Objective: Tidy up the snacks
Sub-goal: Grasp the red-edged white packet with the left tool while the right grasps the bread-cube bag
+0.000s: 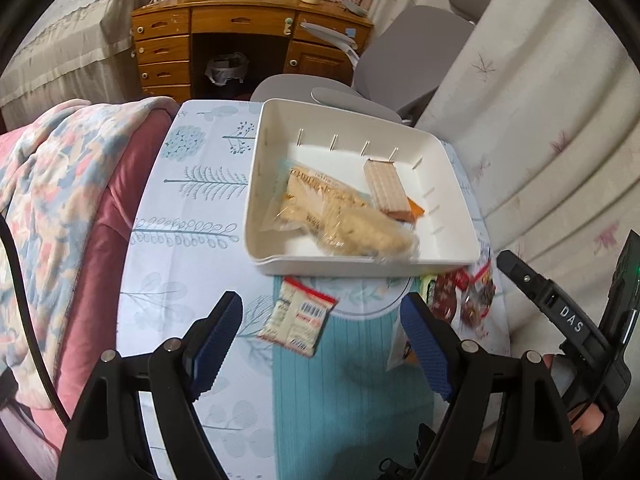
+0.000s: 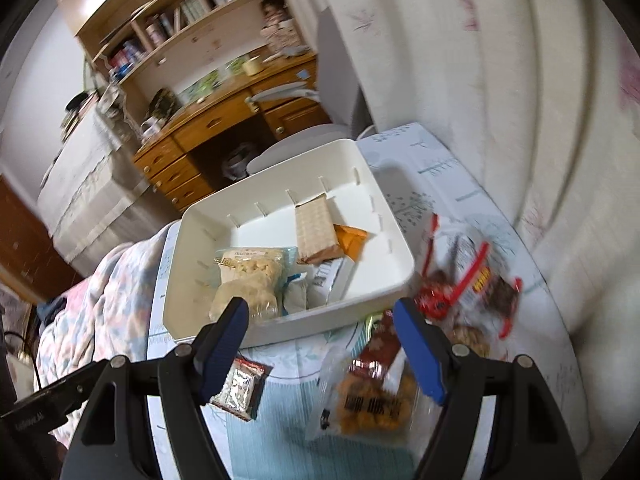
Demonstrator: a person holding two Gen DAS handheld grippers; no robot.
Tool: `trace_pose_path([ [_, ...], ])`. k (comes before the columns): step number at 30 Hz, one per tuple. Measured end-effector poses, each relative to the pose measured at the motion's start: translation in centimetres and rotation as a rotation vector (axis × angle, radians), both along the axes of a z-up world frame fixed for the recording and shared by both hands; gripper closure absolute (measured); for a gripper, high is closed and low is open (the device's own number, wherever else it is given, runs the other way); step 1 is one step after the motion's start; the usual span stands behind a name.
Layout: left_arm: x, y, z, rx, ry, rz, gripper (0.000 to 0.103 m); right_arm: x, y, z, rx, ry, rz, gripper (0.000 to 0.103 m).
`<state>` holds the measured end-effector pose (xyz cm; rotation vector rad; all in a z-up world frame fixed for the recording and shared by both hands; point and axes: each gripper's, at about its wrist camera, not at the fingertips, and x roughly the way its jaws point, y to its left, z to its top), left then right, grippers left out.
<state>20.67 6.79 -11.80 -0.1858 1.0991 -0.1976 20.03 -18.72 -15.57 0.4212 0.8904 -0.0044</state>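
A white bin (image 1: 460,236) (image 2: 396,280) stands on the small table and holds a clear bag of pale puffs (image 1: 348,220) (image 2: 248,280), a wafer bar (image 1: 386,190) (image 2: 314,228) and an orange packet (image 2: 352,242). My left gripper (image 1: 320,344) is open above the table, a small white-and-red packet (image 1: 298,320) lying below between its fingers. My right gripper (image 2: 320,344) is open too, over a clear bag of orange snacks (image 2: 370,400). A small silver packet (image 2: 240,386) lies by its left finger. Red-trimmed snack bags (image 2: 468,284) (image 1: 468,296) sit right of the bin.
The table wears a pale cloth with tree prints (image 1: 192,208) and a teal mat (image 1: 344,400). A bed with a flowered blanket (image 1: 60,200) borders the left, a curtain (image 1: 520,120) the right. A grey chair (image 1: 408,64) and wooden desk (image 1: 240,40) stand beyond.
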Motion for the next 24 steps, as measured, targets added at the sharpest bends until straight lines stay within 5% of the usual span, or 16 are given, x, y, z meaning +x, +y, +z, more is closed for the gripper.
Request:
trace_pose_path([
  [13, -2.0, 2.8, -2.2, 0.051, 0.056, -0.183, 0.023, -7.6, 2.0, -0.1, -0.004, -0.042, -0.197, 0.027],
  [24, -0.6, 1.3, -5.9, 0.089, 0.154, -0.227, 0.023, -9.9, 3.5, -2.4, -0.046, 0.039, -0.188, 0.027],
])
